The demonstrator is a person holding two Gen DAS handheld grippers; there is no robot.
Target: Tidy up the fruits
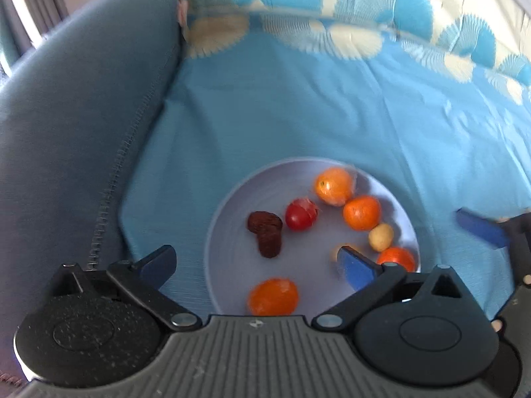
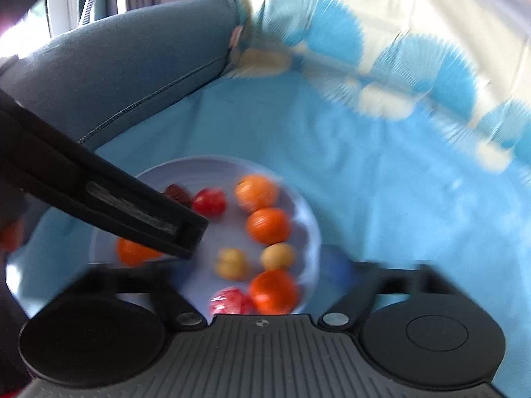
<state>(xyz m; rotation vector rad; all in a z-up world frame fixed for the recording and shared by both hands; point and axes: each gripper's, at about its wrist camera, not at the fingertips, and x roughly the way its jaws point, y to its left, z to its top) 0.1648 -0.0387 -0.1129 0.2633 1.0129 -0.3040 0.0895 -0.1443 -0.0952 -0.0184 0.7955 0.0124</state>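
Note:
A pale lilac plate [image 1: 232,199] lies on a blue sheet and holds several oranges [image 1: 333,185], a red tomato [image 1: 300,214], two dark dates [image 1: 267,232] and a small beige fruit [image 1: 381,237]. My left gripper [image 1: 255,263] is open and empty, low over the plate's near side. In the right wrist view the plate [image 2: 186,169] also holds two beige fruits [image 2: 230,262] and a red fruit [image 2: 229,301]. My right gripper [image 2: 252,275] is open and empty above the plate's near edge. Its blue fingers [image 1: 481,227] show at the right in the left wrist view.
A grey-blue sofa armrest [image 1: 76,116] rises on the left. A patterned blue and cream cushion cover [image 1: 348,6] stands behind the sheet. The left gripper's black body [image 2: 99,199] crosses the right wrist view from the left, hiding part of the plate.

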